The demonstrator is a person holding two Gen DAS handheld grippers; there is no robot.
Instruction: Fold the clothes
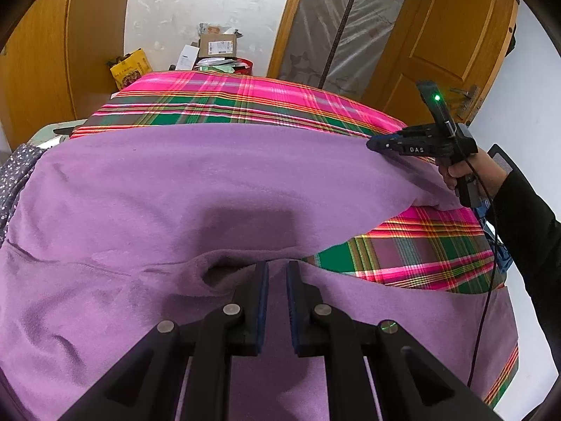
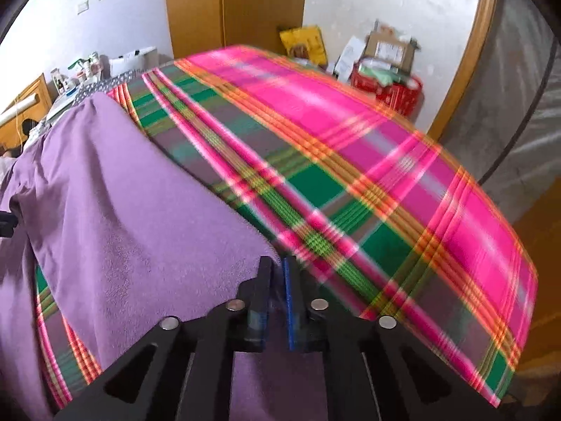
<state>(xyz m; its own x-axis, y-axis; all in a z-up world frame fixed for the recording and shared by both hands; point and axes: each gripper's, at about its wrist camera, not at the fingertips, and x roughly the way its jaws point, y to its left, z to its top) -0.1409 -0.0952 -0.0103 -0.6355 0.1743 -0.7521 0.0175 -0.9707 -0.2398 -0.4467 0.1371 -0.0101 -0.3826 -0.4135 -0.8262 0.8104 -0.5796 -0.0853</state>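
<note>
Barely begun: the purple garment (image 1: 210, 189) lies spread on the plaid bed (image 1: 245, 94), left gripper (image 1: 277, 270) and right gripper (image 2: 278, 266) fingers each pinching its edge.

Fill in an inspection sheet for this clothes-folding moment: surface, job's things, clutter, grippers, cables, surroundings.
Surface: bed under a pink and green plaid sheet.
Job's things: one purple fleece garment, spread flat, partly folded over near the front.
Clutter: dotted dark fabric at the bed's edge; boxes and a yellow bag on the floor beyond.
Grippers: left gripper shut on a fold of the garment; right gripper shut on its far edge, held by a hand.
Cables: black cable hanging from the right gripper.
Surroundings: wooden doors, white wall, plastic sheeting.
</note>
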